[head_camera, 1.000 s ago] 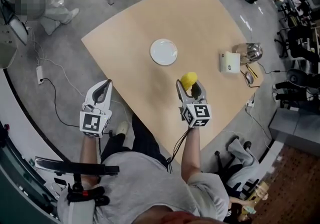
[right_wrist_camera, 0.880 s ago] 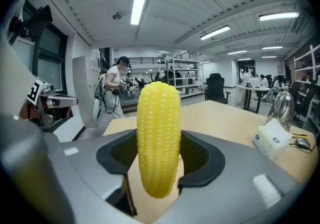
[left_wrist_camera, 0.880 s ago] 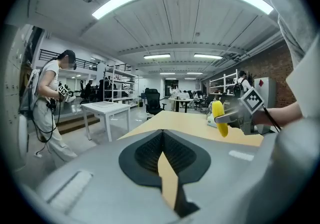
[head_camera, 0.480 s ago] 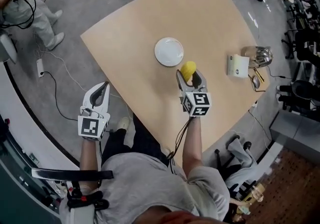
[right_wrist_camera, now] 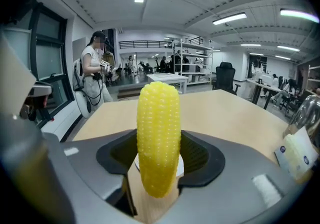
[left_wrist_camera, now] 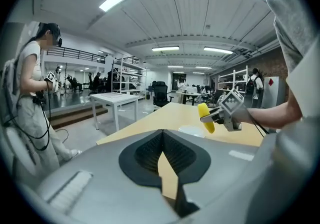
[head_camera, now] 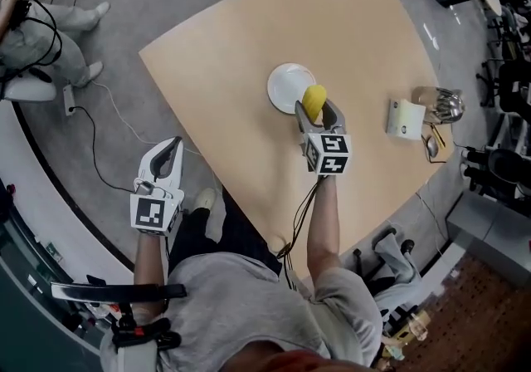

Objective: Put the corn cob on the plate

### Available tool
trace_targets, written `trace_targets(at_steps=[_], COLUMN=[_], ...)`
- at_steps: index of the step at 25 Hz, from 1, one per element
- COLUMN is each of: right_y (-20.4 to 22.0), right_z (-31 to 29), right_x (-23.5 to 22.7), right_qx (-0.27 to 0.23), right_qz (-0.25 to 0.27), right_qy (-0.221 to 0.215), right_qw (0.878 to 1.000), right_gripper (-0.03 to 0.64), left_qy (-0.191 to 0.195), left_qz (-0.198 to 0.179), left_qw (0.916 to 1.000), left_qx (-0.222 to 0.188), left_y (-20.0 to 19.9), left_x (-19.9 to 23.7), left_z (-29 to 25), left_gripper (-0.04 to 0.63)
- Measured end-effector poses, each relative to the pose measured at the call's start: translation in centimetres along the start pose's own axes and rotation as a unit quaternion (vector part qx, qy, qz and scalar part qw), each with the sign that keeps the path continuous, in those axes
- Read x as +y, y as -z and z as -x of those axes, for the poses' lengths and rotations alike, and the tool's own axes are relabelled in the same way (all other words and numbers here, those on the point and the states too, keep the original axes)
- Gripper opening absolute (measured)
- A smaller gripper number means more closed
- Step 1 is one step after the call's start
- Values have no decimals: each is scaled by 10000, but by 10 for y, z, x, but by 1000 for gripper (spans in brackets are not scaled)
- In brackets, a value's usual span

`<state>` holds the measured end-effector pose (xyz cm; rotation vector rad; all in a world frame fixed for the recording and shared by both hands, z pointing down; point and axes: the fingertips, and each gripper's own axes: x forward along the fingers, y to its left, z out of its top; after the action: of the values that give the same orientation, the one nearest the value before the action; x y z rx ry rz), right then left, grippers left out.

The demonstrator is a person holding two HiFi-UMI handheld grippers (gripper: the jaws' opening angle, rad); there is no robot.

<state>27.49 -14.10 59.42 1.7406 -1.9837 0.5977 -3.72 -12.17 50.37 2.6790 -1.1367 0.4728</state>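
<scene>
We see the right hand-held gripper (head_camera: 316, 115) closed on the yellow corn cob (head_camera: 313, 100). Its two grey jaws press the cob from both sides near the lower half, and the cob stands upright between them in the right gripper view. From the head view the cob is at the near right rim of the round white plate (head_camera: 286, 86), partly over it; we cannot tell whether it touches the plate. The plate lies near the middle of the light wooden table (head_camera: 241, 46). To the right, near the table edge, a small white box (head_camera: 404, 119) stands just beside a shiny metal vessel (head_camera: 441, 103). The left hand-held gripper (head_camera: 169, 149) is well apart, off the table over the grey floor (head_camera: 108, 125), with its jaws together and nothing between them.
</scene>
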Motion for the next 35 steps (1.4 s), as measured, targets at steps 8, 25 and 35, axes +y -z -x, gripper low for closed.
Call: trace_targets(at_steps=[8, 25, 35], right_y=[12, 26, 34], right_z=[-38, -77, -91], right_x=[-4, -2, -4], right_qx=[581, 1096, 1254], right_qz=[26, 45, 198], right_qy=[-131, -269, -221], right_qw=[9982, 9936, 9917], right_gripper=[255, 255, 255], left_qy=[-185, -283, -347], left_qz=[88, 269, 297], left_qw=[9997, 9988, 9983], left_qx=[150, 289, 358], left_y=[3, 14, 18], left_x=[12, 25, 30], left_z=[-4, -14, -16], left_gripper=[20, 20, 20])
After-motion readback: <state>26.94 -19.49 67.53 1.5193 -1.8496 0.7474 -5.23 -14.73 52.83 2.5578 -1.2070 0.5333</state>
